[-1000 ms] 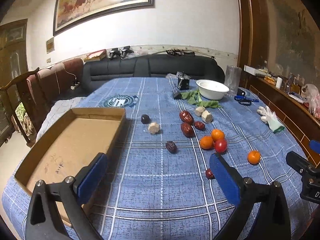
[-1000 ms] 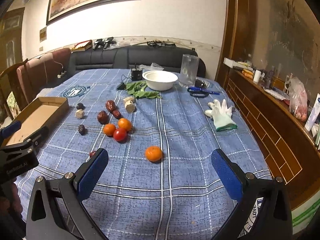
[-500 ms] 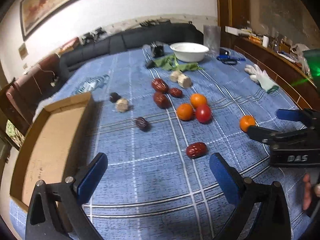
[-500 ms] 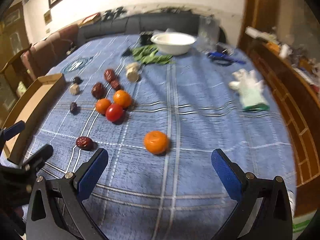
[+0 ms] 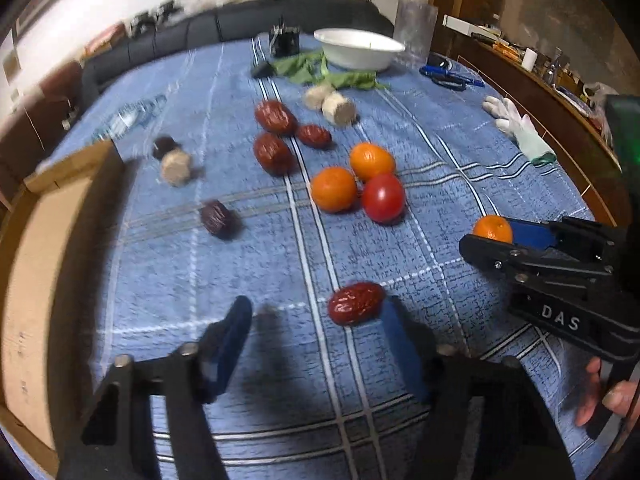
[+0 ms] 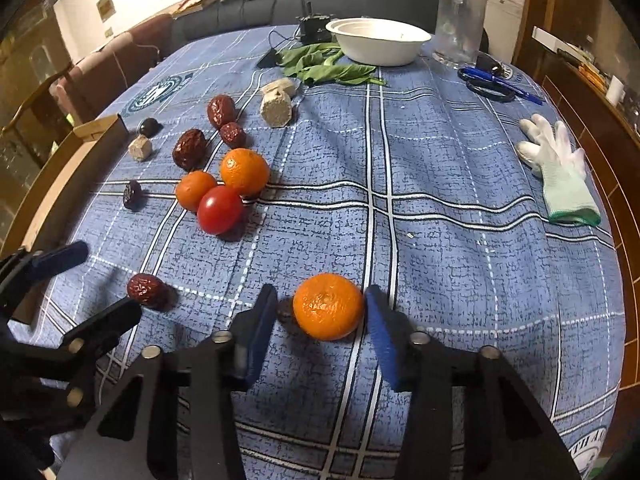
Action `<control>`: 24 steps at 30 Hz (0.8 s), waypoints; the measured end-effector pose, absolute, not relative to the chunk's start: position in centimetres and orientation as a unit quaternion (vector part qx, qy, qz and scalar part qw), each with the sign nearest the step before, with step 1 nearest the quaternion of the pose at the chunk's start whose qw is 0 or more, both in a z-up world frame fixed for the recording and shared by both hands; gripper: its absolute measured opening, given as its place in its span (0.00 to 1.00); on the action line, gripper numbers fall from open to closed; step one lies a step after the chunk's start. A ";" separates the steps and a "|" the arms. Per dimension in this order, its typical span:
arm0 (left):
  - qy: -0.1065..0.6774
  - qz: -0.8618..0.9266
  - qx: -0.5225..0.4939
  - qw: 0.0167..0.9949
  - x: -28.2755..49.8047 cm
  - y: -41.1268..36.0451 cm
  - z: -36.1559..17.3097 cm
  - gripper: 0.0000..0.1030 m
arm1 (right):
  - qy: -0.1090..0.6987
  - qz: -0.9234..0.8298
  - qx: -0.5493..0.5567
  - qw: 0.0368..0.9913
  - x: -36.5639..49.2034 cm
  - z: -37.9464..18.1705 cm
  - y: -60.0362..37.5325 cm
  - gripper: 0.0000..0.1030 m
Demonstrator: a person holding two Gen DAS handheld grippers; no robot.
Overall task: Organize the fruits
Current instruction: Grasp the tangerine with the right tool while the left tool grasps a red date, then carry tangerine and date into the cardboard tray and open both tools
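Observation:
On the blue checked tablecloth a wrinkled red date lies between the blue pads of my left gripper. Its jaws are closing; the date sits by the right pad, with a wide gap on the left. A lone tangerine lies between the pads of my right gripper, also closing. The right pad is at the fruit's skin, and a thin gap shows at the left pad. Further back sit two tangerines and a red tomato, plus more dates. The cardboard box is at the left.
A white bowl, green leaves, a clear jar, scissors and a pen stand at the back. A white glove lies at the right. Beige chunks and dark small fruits lie near the box.
Both grippers have dropped toward the table and tipped downward. The left jaws have narrowed around the red date, the right jaws around the lone tangerine.

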State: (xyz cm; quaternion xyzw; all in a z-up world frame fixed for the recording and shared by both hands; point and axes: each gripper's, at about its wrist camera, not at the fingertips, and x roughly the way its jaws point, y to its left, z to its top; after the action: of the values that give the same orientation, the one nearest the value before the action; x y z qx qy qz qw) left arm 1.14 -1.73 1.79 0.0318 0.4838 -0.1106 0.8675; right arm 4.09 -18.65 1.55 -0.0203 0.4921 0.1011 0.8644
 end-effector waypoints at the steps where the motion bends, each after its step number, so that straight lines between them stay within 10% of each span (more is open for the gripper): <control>1: 0.486 -0.113 0.026 0.866 1.3 -1.7 1.6 0.56 | 0.492 0.103 -0.023 0.864 4.1 1.5 -18.6 0.40; 6: 0.475 -0.115 0.020 0.872 1.6 -1.9 1.6 0.23 | 0.487 0.113 -0.033 0.866 4.1 1.4 -18.7 0.38; 24: 0.480 -0.133 -0.036 0.866 0.5 0.9 2.3 0.23 | 0.486 0.121 -0.017 0.865 4.3 1.3 -19.0 0.36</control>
State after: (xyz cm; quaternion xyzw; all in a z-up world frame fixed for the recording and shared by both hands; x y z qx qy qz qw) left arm 0.51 0.85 2.33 -0.0355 0.4802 -0.1327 0.8663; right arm 4.33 -18.98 1.28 -0.0166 0.4862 0.1207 0.8653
